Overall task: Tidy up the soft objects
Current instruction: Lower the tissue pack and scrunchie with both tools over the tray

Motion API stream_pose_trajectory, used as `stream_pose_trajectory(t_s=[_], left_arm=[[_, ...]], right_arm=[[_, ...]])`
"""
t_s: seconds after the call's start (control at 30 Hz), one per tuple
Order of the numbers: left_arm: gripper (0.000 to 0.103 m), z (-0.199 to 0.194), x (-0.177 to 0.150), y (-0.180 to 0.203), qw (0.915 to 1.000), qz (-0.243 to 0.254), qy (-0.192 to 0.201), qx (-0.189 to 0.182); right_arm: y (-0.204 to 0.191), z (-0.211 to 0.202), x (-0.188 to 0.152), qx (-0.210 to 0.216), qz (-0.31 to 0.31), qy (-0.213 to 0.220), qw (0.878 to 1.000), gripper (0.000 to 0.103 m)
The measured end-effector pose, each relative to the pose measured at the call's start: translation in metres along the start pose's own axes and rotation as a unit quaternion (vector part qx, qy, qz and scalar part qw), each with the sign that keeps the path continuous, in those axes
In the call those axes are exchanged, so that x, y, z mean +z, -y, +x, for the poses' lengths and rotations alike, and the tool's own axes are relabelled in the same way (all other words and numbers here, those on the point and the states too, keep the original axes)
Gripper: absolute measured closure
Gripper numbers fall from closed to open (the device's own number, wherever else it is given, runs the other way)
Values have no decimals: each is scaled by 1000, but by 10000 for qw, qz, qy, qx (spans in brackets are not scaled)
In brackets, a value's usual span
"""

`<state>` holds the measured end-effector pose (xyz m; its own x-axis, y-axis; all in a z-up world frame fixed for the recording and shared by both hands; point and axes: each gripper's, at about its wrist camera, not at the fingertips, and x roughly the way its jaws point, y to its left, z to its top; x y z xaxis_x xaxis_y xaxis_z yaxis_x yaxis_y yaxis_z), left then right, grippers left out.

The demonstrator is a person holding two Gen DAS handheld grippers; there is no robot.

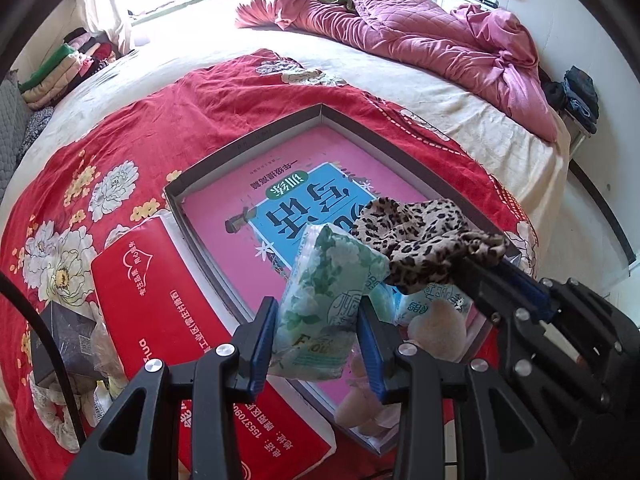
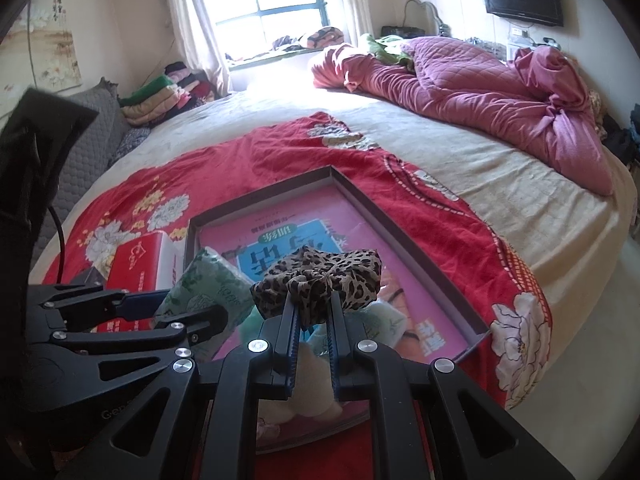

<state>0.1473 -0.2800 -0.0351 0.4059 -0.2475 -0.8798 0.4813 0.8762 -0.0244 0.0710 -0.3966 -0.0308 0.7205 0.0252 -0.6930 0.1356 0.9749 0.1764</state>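
Note:
My left gripper (image 1: 318, 306) is shut on a green floral tissue pack (image 1: 324, 300) and holds it above the near corner of a shallow grey box (image 1: 248, 140) lined with a pink and blue book. The pack also shows in the right wrist view (image 2: 204, 284). My right gripper (image 2: 314, 308) is shut on a leopard-print scrunchie (image 2: 320, 276), held above the box; the scrunchie shows in the left wrist view (image 1: 424, 236). A beige puff (image 1: 440, 328) and another tissue pack (image 1: 416, 304) lie in the box's near corner.
The box sits on a red floral cloth (image 1: 140, 128) on a large bed. A red tissue box (image 1: 160, 300) lies left of it, with a dark small box (image 1: 64, 336) beyond. A crumpled pink quilt (image 1: 420, 36) lies at the far side. Folded clothes (image 1: 60, 68) are stacked far left.

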Motion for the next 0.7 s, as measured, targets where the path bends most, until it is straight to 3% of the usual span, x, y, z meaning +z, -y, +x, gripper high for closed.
stream_pose_trajectory(t_s=[0.3, 0.4, 0.47, 0.7], left_arm=[[64, 5, 2, -2, 10000, -41, -30, 8], [63, 6, 4, -3, 10000, -60, -40, 7], [63, 8, 4, -4, 10000, -81, -47, 10], [63, 10, 5, -6, 9999, -117, -68, -21]], right_arm=[[5, 8, -5, -21, 61, -114, 9999, 87], [5, 9, -5, -55, 26, -129, 9999, 81], [5, 10, -6, -102, 32, -135, 9999, 72], [12, 6, -6, -128, 145, -94, 9998, 59]])
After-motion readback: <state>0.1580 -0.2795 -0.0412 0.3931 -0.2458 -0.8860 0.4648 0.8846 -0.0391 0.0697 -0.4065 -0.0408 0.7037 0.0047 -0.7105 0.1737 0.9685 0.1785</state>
